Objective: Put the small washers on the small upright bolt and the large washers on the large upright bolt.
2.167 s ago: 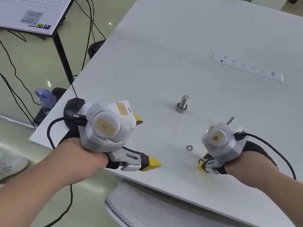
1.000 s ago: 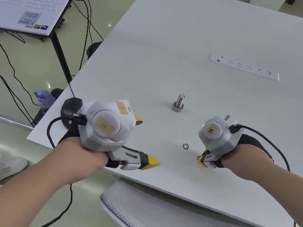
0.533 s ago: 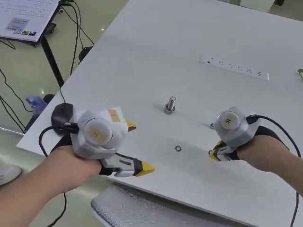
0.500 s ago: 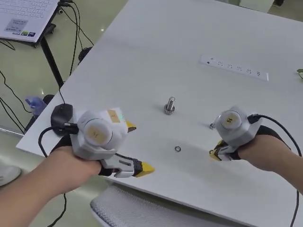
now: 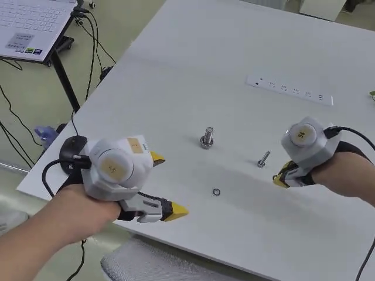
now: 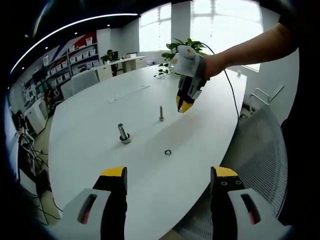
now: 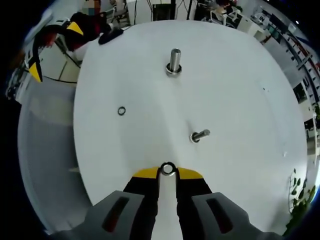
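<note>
Left gripper hangs over the near bench edge, jaws wide apart and empty. We judge it is kept clear of the work. Ahead of it stands the large bolt. A loose washer lies flat on the bench, nearer us. The small bolt stands further right. Right gripper is pinched on a second washer at its very tips, likely so the hole stays free for a shank. The small bolt sits just ahead of those tips, not touching.
</note>
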